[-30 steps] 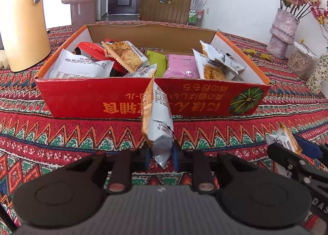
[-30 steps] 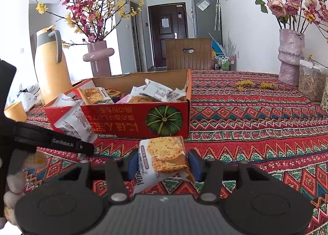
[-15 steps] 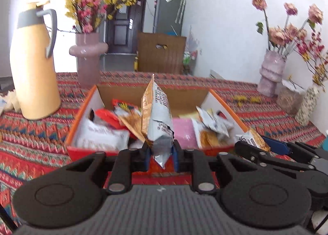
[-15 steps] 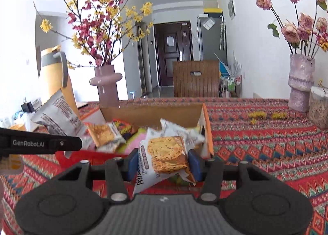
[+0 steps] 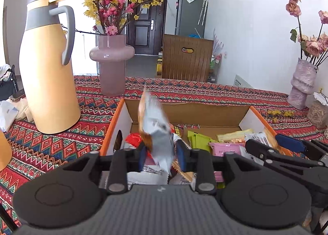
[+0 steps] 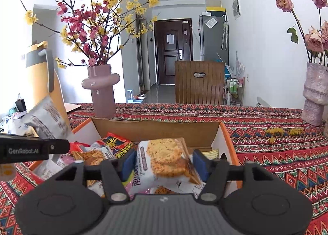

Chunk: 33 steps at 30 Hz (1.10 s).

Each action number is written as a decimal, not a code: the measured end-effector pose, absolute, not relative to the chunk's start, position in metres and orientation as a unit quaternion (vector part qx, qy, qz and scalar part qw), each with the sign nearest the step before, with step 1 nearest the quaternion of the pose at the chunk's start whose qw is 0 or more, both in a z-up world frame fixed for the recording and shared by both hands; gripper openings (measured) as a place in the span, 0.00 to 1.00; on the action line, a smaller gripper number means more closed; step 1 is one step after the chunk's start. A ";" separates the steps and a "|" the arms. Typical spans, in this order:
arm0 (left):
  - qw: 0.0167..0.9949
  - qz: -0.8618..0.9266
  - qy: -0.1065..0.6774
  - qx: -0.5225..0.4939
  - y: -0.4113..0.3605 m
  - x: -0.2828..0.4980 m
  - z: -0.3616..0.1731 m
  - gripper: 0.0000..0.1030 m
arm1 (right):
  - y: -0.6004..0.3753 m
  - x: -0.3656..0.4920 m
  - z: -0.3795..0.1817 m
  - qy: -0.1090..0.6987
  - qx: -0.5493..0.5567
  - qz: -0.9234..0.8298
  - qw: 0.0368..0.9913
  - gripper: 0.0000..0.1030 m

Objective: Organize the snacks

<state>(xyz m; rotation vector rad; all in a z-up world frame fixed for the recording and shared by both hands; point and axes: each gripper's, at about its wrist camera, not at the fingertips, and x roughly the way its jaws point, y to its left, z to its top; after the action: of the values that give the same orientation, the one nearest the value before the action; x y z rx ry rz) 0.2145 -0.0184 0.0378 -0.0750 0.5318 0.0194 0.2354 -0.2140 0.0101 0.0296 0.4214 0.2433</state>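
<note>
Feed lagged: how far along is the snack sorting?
Done: many packets already lie in the orange cardboard box. In hand: left gripper and right gripper, jaws just opening, release a silver packet and a white cracker packet over it. Left: both must land; no loose snacks show outside.

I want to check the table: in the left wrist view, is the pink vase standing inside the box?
No, the pink vase stands on the tablecloth behind the box, apart from it.

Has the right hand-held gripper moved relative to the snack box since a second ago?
Yes. The right hand-held gripper advanced from short of the box to above it, jaws just opening around the cracker packet.
</note>
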 end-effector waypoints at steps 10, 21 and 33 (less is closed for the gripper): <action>0.978 0.005 0.205 -0.036 -0.001 0.156 0.042 1.00 | -0.223 0.191 0.016 0.203 0.015 0.115 0.972 1.00; 0.973 -0.013 0.228 -0.038 0.017 0.073 0.019 1.00 | -0.239 0.087 0.007 0.217 0.011 0.116 0.969 1.00; 0.962 -0.024 0.269 -0.034 0.023 0.034 -0.007 1.00 | -0.243 0.048 -0.015 0.260 0.029 0.113 0.959 1.00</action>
<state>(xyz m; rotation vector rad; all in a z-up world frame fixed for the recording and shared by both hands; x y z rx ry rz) 0.0341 0.0234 -0.0068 -0.0698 0.5457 -0.0480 0.0479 -0.2427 -0.0148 0.0584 0.5267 0.2286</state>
